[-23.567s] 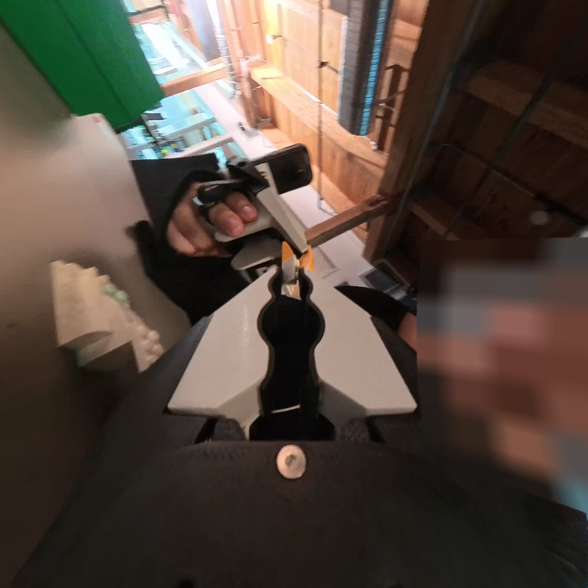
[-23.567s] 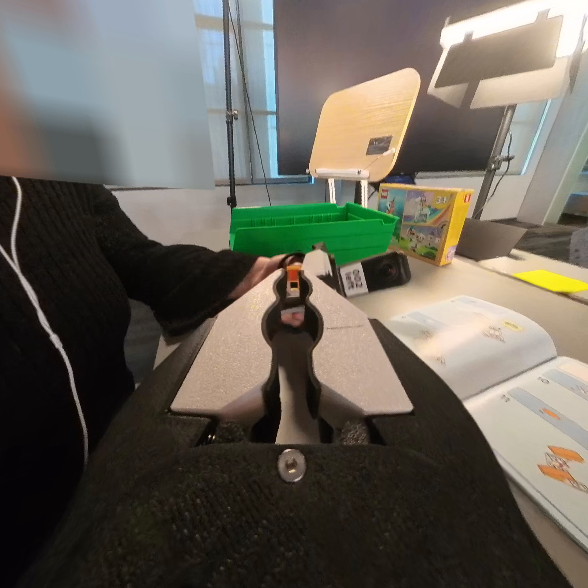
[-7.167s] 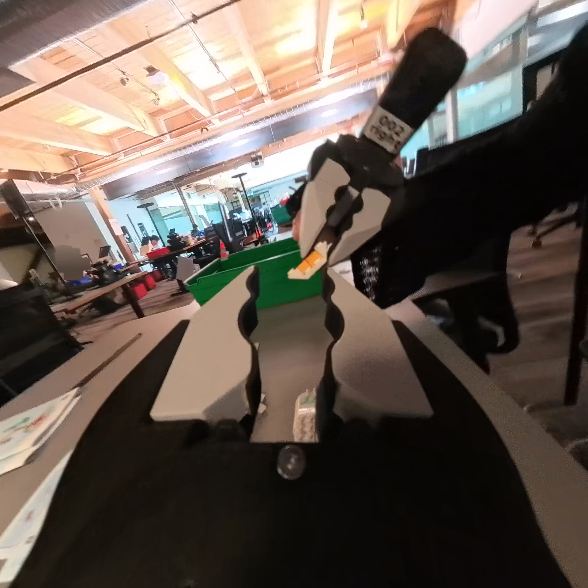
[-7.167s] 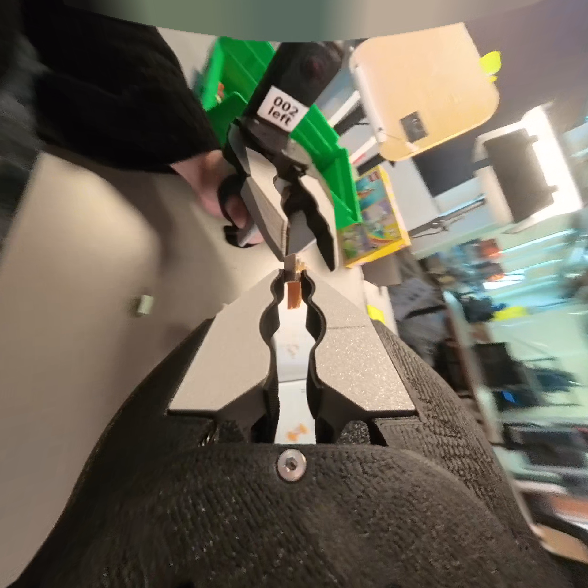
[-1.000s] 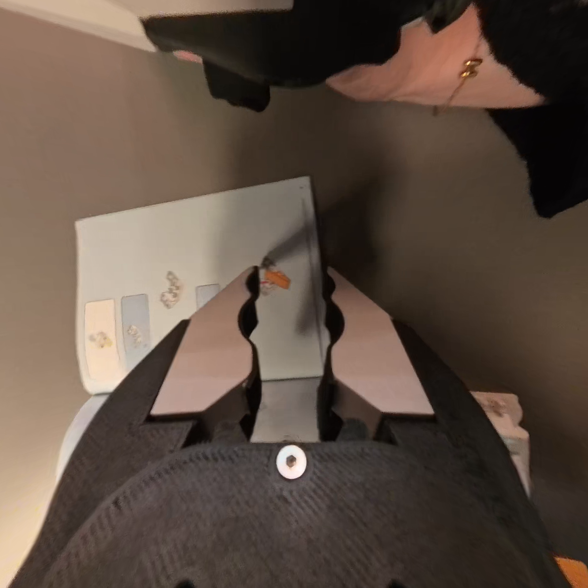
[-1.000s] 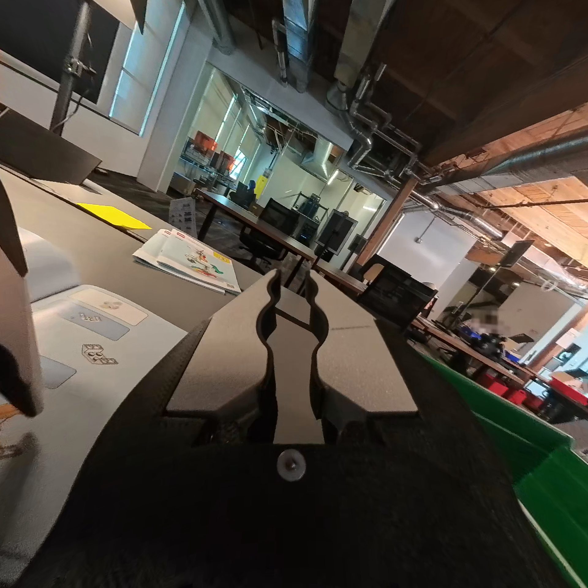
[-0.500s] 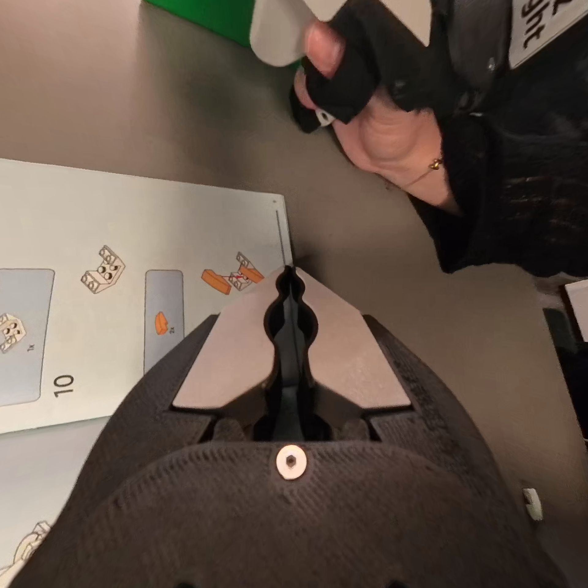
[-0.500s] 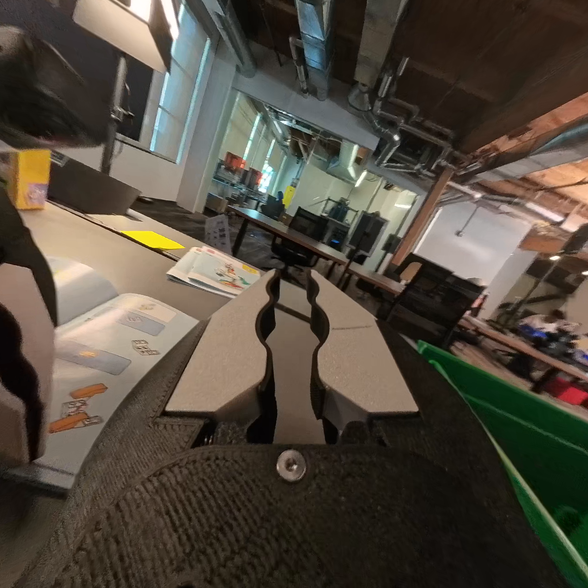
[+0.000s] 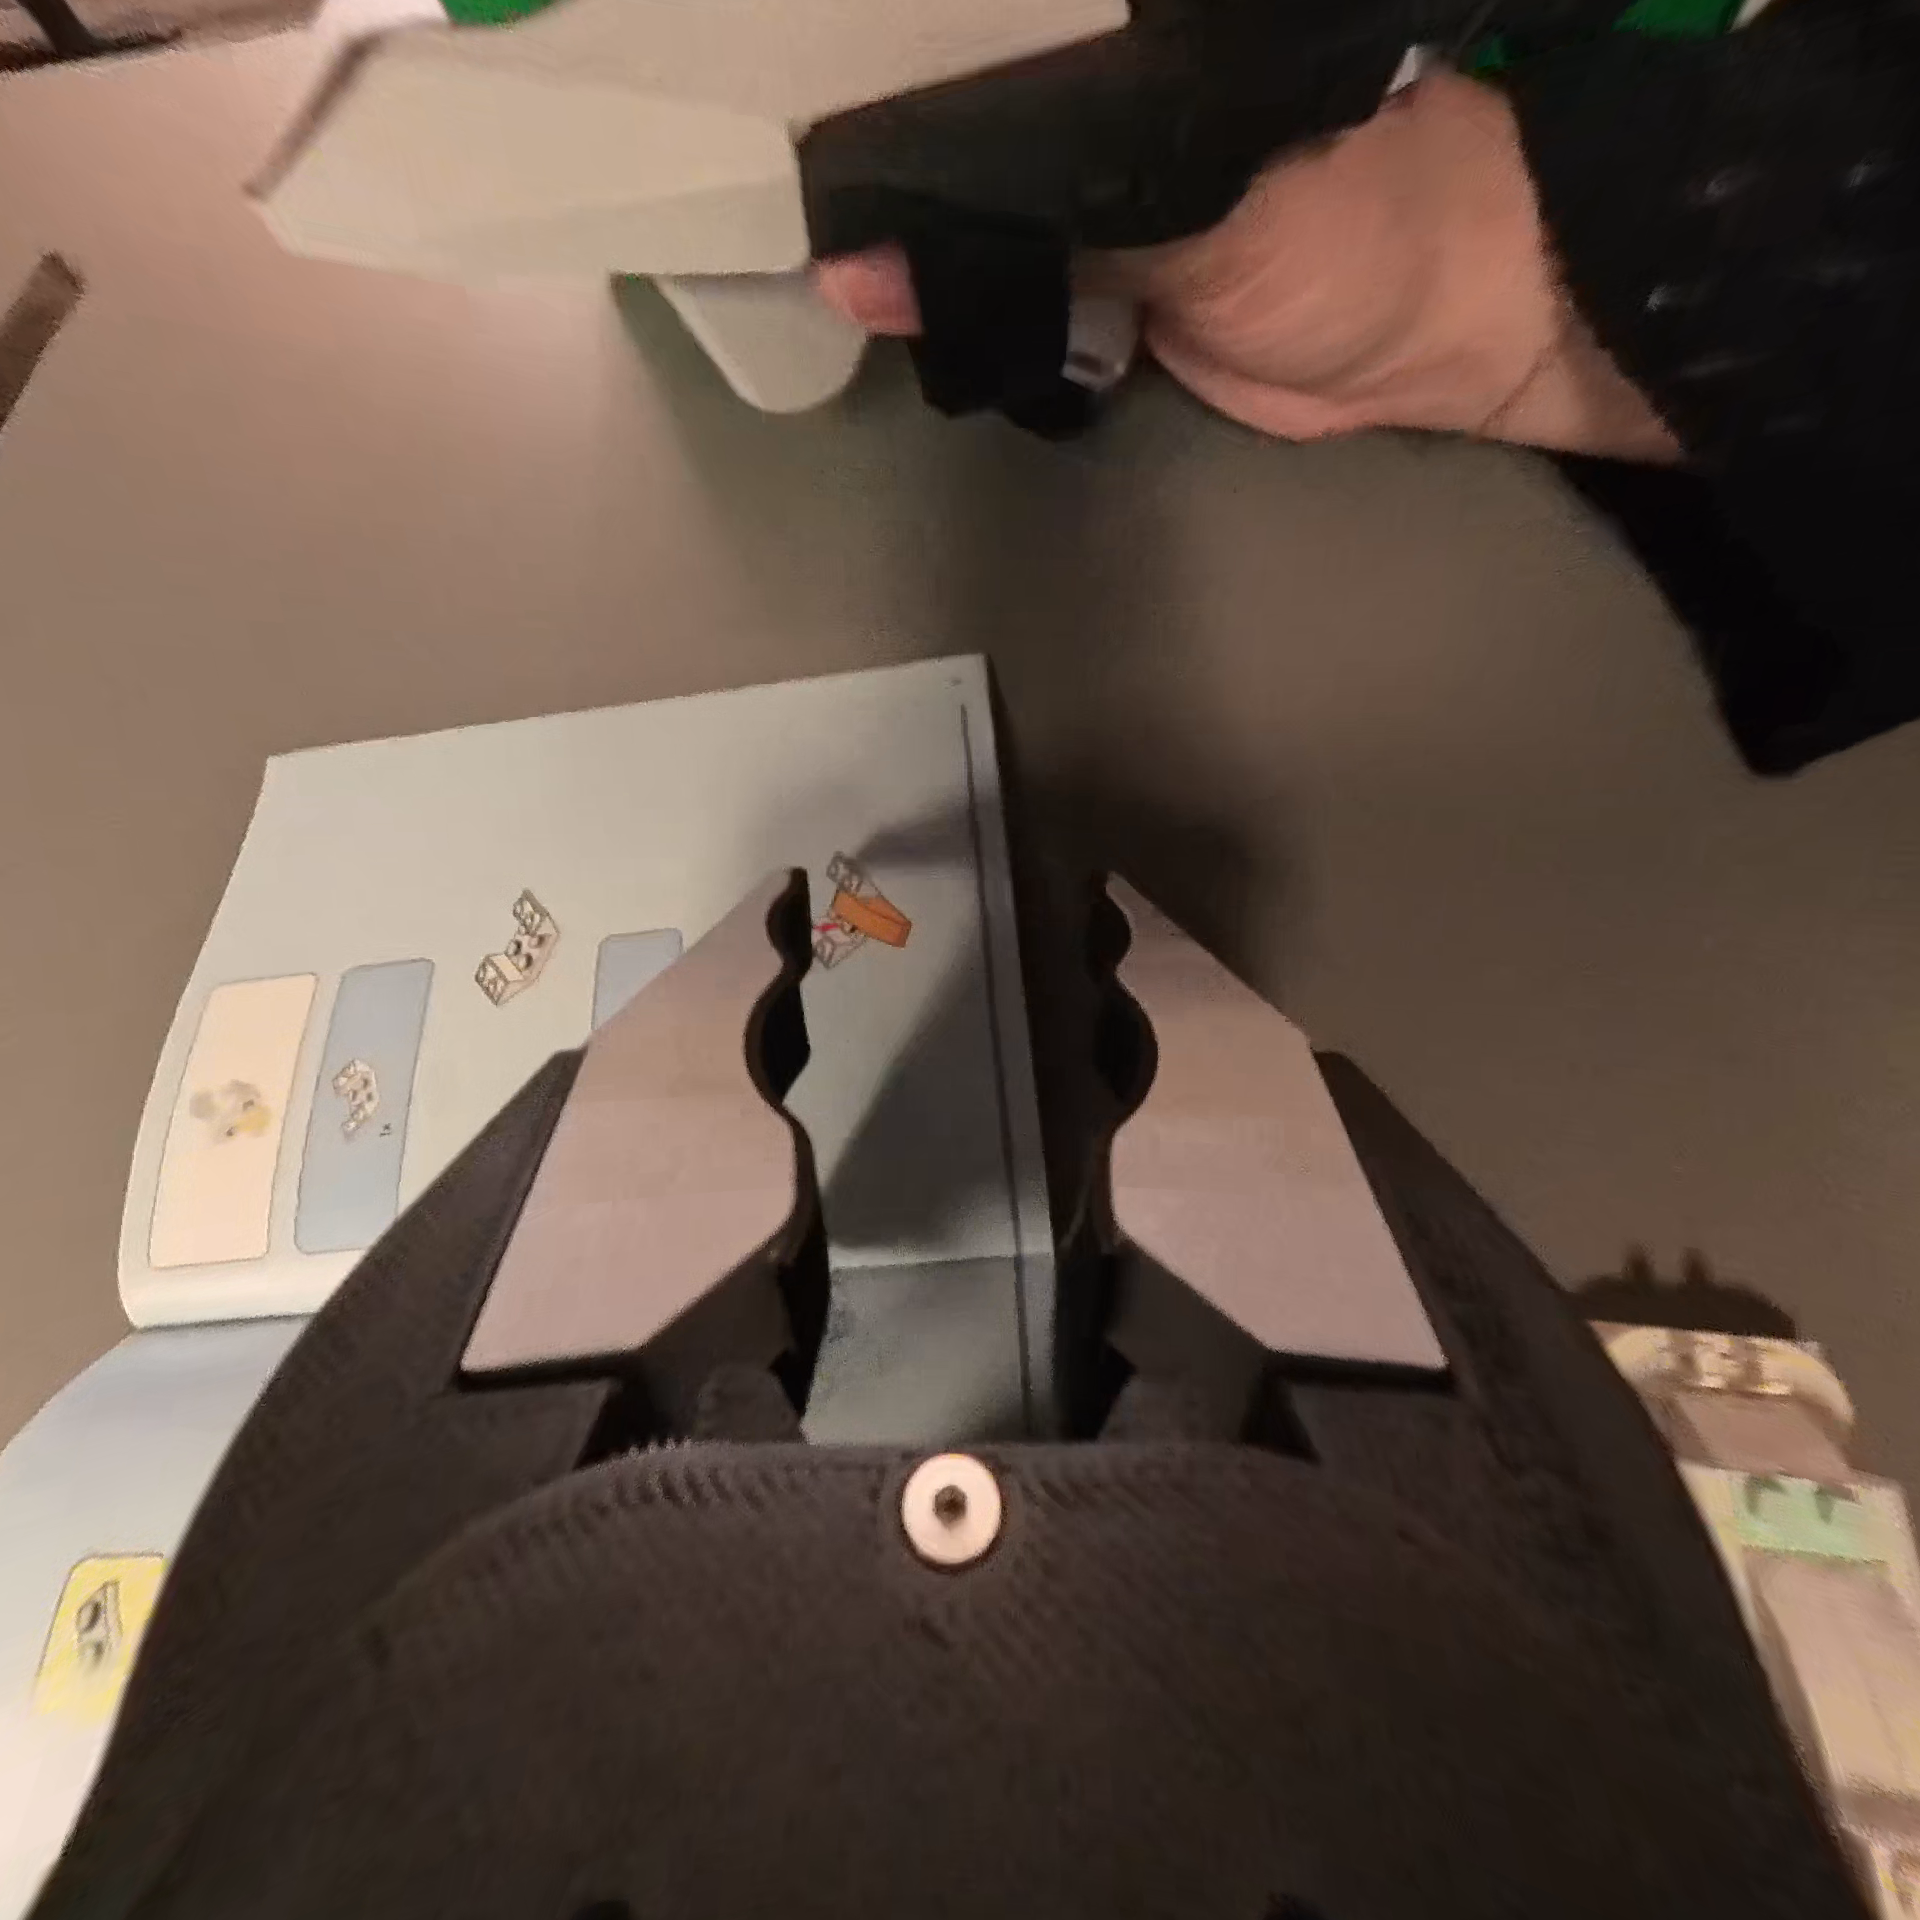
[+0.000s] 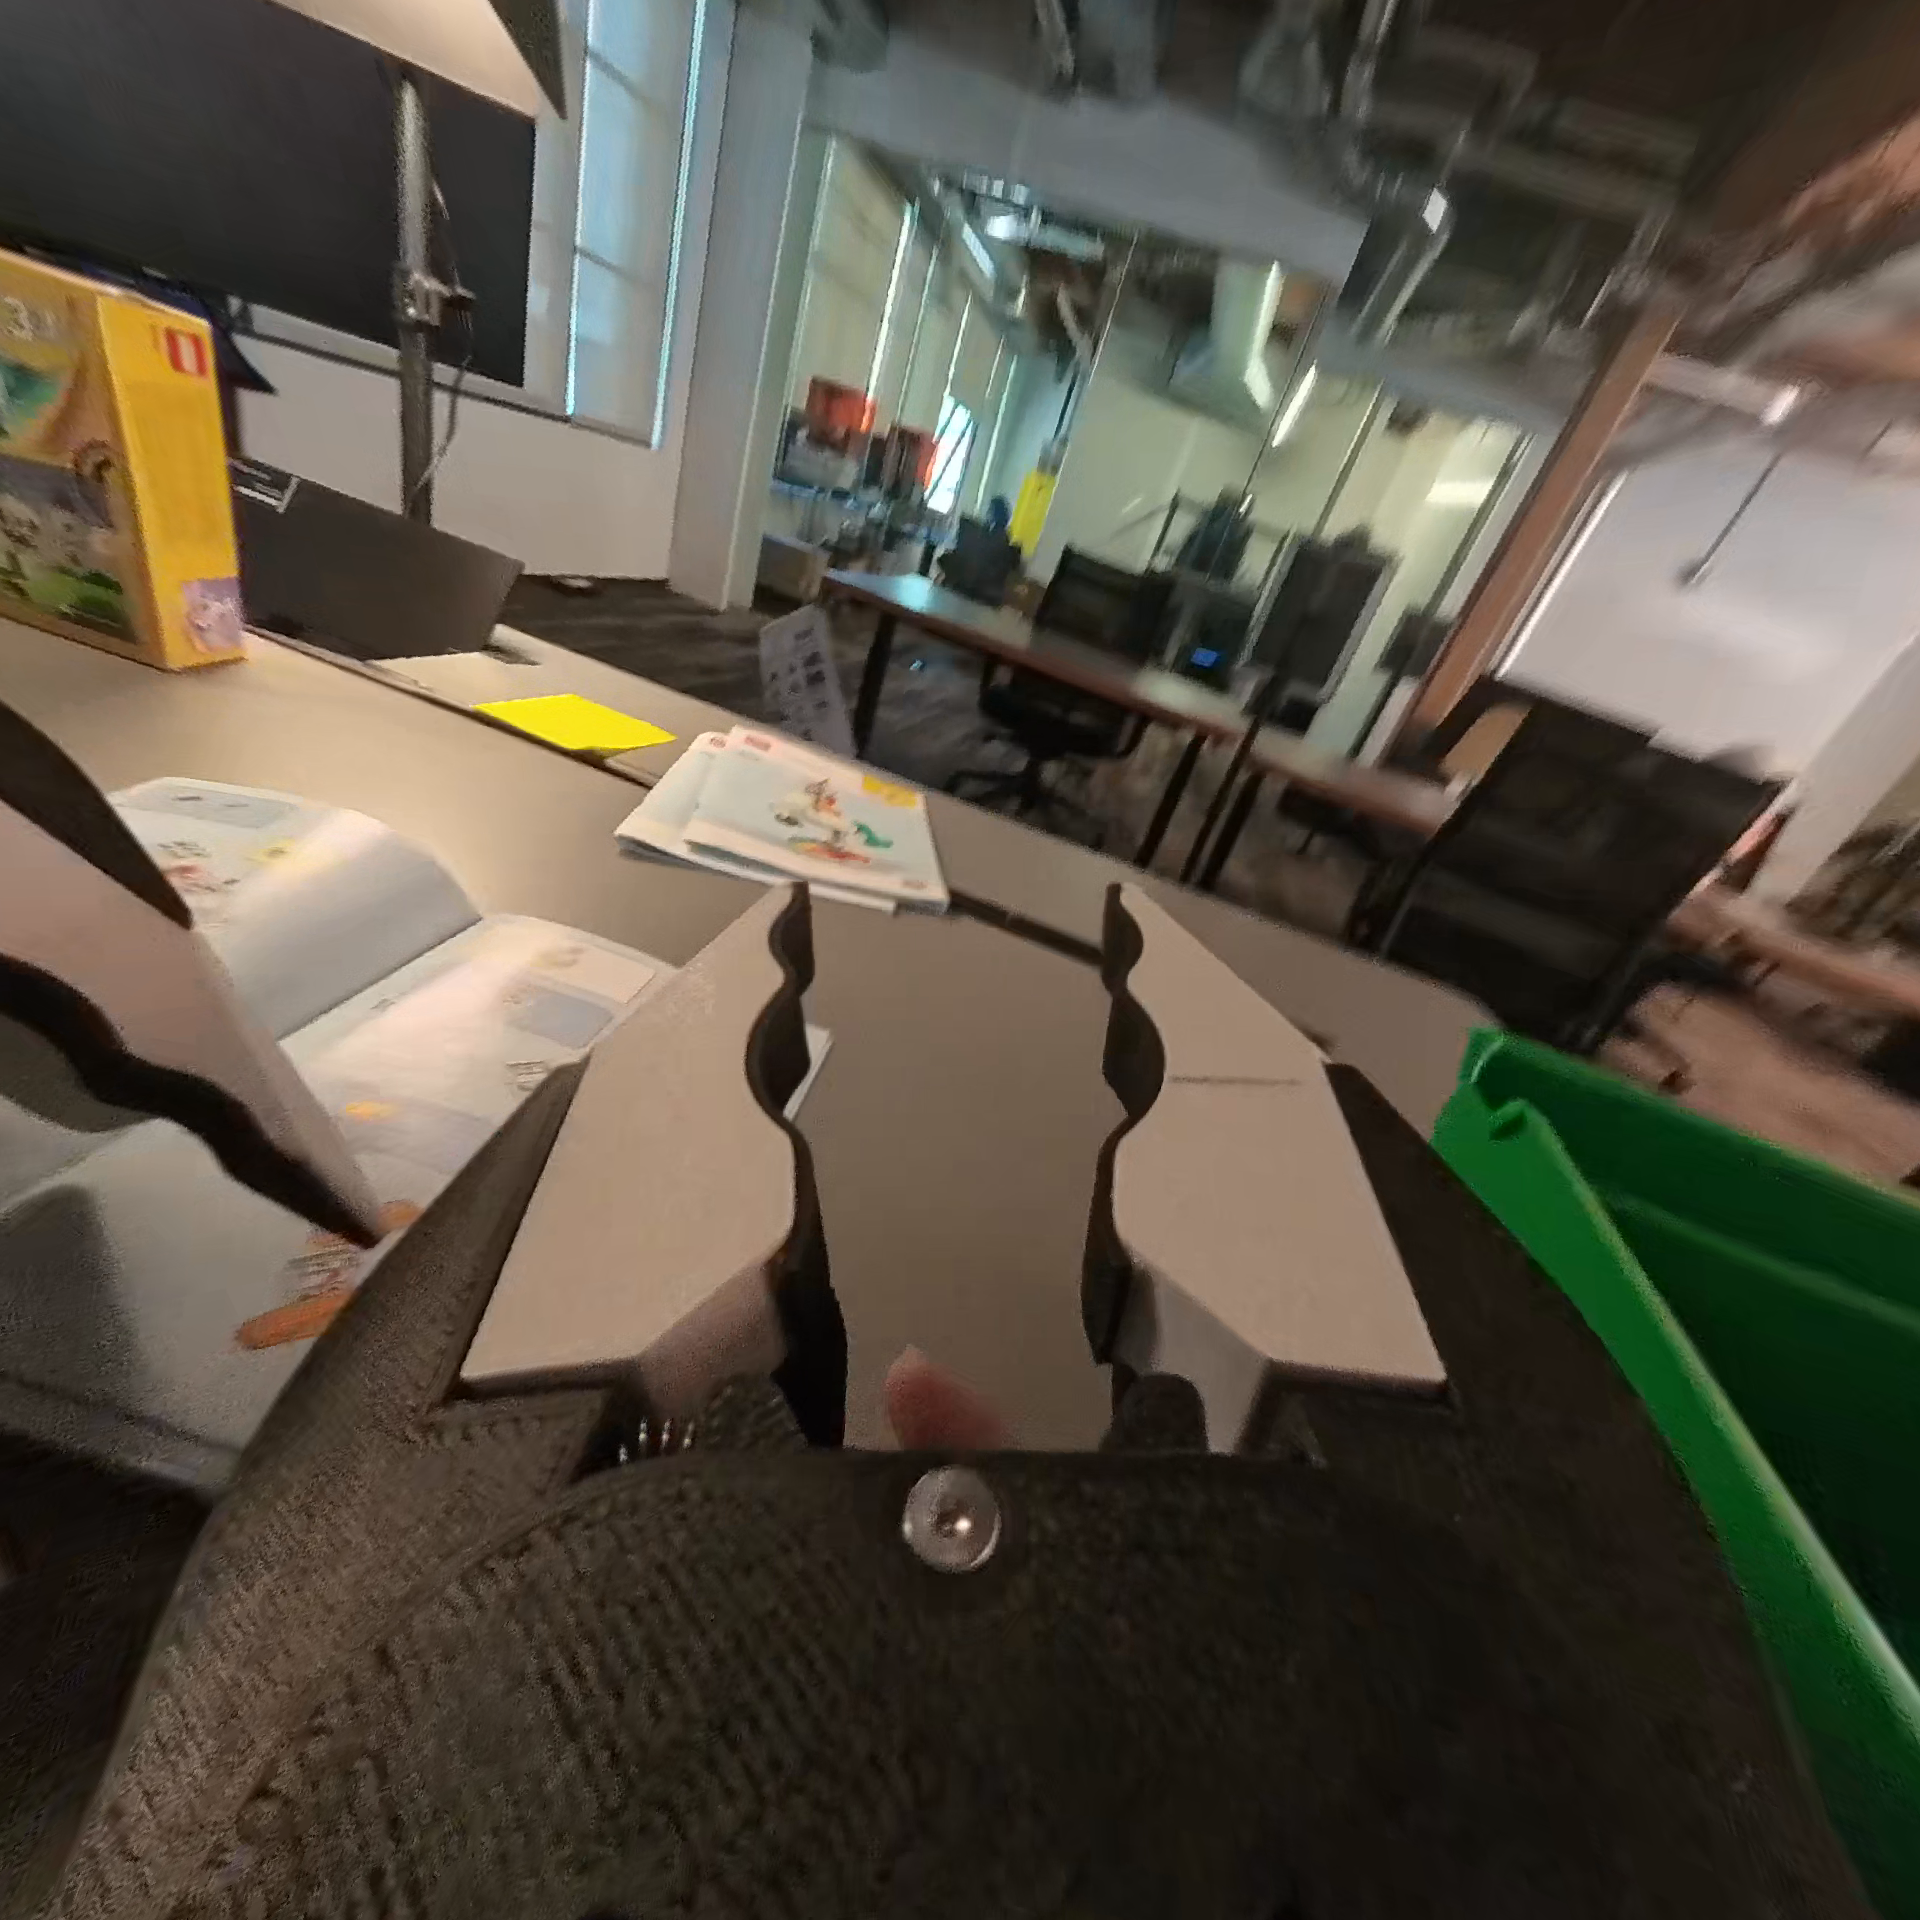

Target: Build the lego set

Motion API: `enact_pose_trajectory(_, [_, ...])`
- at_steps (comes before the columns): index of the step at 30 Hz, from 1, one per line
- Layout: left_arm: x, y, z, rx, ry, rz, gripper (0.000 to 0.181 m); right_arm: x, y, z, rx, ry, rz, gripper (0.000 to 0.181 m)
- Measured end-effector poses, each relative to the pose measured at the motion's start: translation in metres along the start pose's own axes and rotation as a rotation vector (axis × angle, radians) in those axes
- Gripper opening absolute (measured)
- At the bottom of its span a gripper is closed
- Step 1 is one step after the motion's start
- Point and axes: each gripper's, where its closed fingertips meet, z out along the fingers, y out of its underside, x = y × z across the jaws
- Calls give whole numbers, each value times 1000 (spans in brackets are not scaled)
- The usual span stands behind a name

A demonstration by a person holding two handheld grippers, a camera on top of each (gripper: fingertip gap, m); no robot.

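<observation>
My left gripper (image 9: 951, 883) is open and empty, held low over the open instruction booklet (image 9: 582, 852). A small orange and white brick shape (image 9: 868, 920) shows on the page by its left fingertip; I cannot tell whether it is printed or real. A white and pale green lego build (image 9: 1756, 1455) sits at the lower right, blurred. My right gripper (image 10: 951, 935) is open and empty, pointing out over the table. One of its pale fingers (image 9: 540, 197) shows at the top of the left wrist view, held by a gloved hand (image 9: 1299, 312). A finger of the left gripper (image 10: 156, 956) shows at the left of the right wrist view.
A green bin (image 10: 1662, 1278) stands close on the right. A yellow set box (image 10: 114, 468), a yellow sheet (image 10: 571, 720) and closed booklets (image 10: 790, 821) lie farther back on the grey table (image 10: 935, 1091). The open booklet (image 10: 436, 997) is at the left.
My left gripper was shut half a second ago and now stands open over the booklet page. My right gripper has opened wider and swung across the top of the left wrist view.
</observation>
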Motion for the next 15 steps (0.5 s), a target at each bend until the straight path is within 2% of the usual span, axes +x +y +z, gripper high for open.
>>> enact_pose_trajectory(5, [0, 4, 2, -30, 6, -4, 36, -16, -9, 3, 63, 22, -217, 52])
enact_pose_trajectory(8, [-3, 6, 3, -39, -1, -32, 24, -22, -10, 2, 70, 7, -236, 46])
enact_pose_trajectory(12, [-10, 8, 2, -43, 17, -177, 14, -16, -6, 2, 38, 25, -232, 43])
enact_pose_trajectory(14, [-13, 9, 1, -40, 22, -225, 0, -13, -3, 2, 6, 22, -202, 43])
enact_pose_trajectory(15, [-14, 9, 1, -39, 25, -235, 0, -14, -2, 1, -9, 8, -181, 42])
